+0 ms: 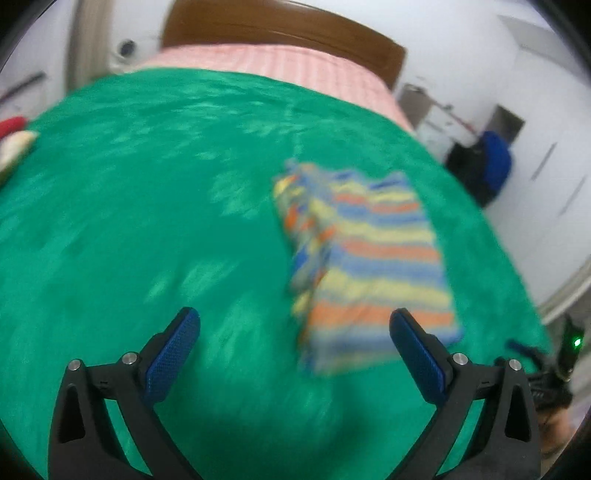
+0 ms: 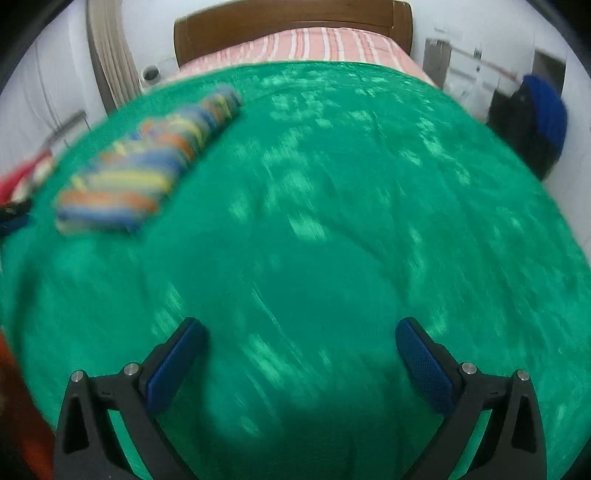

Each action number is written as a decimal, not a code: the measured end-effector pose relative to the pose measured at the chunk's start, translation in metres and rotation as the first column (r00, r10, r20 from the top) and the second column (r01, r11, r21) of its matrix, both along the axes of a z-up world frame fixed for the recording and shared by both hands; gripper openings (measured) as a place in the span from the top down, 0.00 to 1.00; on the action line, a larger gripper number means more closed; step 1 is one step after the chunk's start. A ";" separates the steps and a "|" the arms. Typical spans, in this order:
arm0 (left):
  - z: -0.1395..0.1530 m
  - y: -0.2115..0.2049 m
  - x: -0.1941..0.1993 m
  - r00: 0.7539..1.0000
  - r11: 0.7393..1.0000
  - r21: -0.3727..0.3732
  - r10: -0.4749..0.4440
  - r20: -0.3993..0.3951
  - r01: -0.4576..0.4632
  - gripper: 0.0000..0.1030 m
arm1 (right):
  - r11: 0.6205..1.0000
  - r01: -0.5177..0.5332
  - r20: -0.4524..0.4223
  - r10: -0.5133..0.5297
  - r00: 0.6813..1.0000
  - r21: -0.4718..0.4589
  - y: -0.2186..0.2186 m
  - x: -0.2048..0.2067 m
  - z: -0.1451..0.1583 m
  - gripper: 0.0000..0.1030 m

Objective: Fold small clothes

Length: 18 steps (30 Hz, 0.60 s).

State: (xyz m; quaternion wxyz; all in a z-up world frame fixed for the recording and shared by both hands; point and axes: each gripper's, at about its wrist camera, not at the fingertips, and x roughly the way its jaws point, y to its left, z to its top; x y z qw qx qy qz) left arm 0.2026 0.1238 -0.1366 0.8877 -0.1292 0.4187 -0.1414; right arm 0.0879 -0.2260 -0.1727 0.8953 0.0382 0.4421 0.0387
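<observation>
A small garment with orange, yellow and blue stripes (image 1: 373, 258) lies folded flat on the green blanket (image 1: 147, 221). In the left wrist view it sits ahead and to the right of my left gripper (image 1: 295, 321), which is open with nothing between its blue pads; its near corner reaches toward the right finger (image 1: 417, 354). In the right wrist view the same striped garment (image 2: 147, 166) lies far off at the upper left. My right gripper (image 2: 301, 328) hovers open over bare green blanket (image 2: 332, 221). Both views are blurred.
The green blanket covers a bed with a pink striped sheet (image 2: 314, 46) and a brown headboard (image 2: 295, 22) at the far end. Red and pale cloth items (image 1: 13, 136) lie at the blanket's left edge. A blue and black chair (image 2: 535, 118) stands off to the right.
</observation>
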 end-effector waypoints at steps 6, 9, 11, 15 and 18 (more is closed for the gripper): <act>-0.032 -0.023 0.096 0.985 0.996 0.042 -0.072 -0.159 0.079 0.01 | 0.898 -0.122 0.065 0.105 0.992 0.422 0.012 0.087 0.027 0.08; -0.046 -0.029 0.112 0.980 0.993 0.073 -0.073 -0.185 0.088 0.02 | 0.872 -0.158 0.023 0.166 0.986 0.463 0.032 0.147 0.016 0.30; -0.047 -0.033 0.113 0.984 0.994 0.068 -0.071 -0.166 0.083 0.11 | 0.866 -0.149 -0.017 0.179 0.984 0.478 0.046 0.183 -0.001 0.40; -0.050 -0.053 0.107 0.984 0.990 0.081 -0.102 -0.145 0.115 0.79 | 0.882 -0.125 -0.076 0.178 0.981 0.454 0.079 0.215 -0.018 0.72; -0.036 -0.055 0.097 0.993 0.990 0.109 -0.082 -0.084 0.091 0.83 | 0.964 -0.212 0.011 0.213 0.977 0.161 0.118 0.197 0.010 0.77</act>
